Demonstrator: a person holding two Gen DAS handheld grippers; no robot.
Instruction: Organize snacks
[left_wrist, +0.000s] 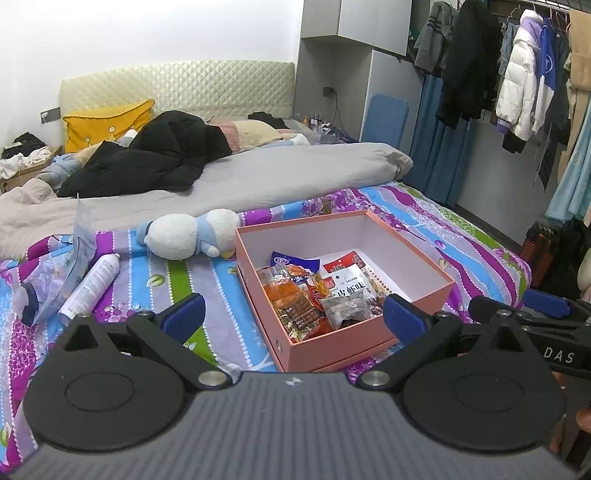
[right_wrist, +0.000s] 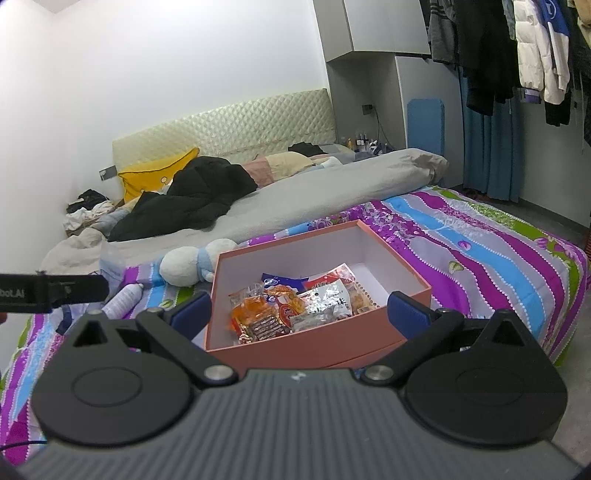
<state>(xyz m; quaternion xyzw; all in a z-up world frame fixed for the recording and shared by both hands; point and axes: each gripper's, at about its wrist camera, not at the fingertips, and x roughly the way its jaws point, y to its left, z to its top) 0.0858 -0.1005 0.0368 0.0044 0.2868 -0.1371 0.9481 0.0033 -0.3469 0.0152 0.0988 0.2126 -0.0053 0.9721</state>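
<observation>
Left wrist view: left gripper (left_wrist: 293, 315), fingers spread and empty, faces the pink box (left_wrist: 369, 341) on the striped bedsheet (left_wrist: 229, 306). Snack packets (left_wrist: 317, 295) lie piled in the box's near half; a spray can (left_wrist: 94, 284) lies well left of the box.

Right wrist view: right gripper (right_wrist: 298, 312), likewise spread and empty, faces the box (right_wrist: 314, 349). No loose snacks show outside it; gathering appears largely done.

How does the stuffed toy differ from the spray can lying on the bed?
The stuffed toy is soft, rounded, white and pale blue; the spray can is a stiff, slim white cylinder with print. The toy lies right by the pink box; the can lies farther left. Both lie on their sides.
</observation>
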